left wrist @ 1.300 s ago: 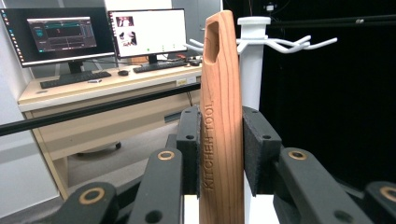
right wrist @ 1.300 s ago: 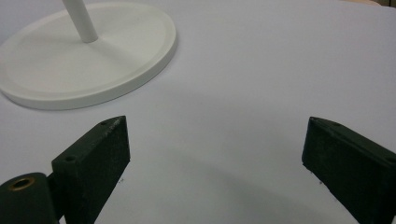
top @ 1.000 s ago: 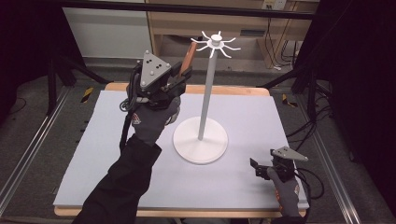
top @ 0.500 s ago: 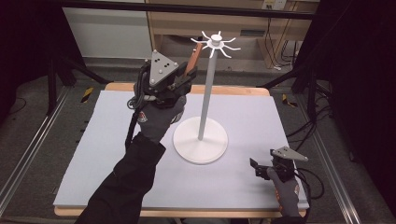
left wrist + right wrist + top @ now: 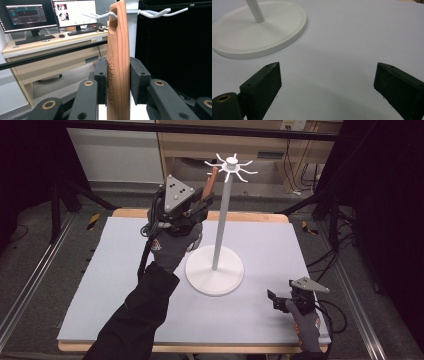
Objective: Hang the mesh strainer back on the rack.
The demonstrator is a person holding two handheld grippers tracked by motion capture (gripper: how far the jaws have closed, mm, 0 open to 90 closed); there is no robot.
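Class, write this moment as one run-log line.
left gripper: shut on wooden tool, hole at white hook | right gripper: open, over mat | stand: upright

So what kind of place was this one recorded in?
Most likely a lab or office set up for recording. Behind the table there's a desk with two monitors and a keyboard, and black curtains flank the workspace.
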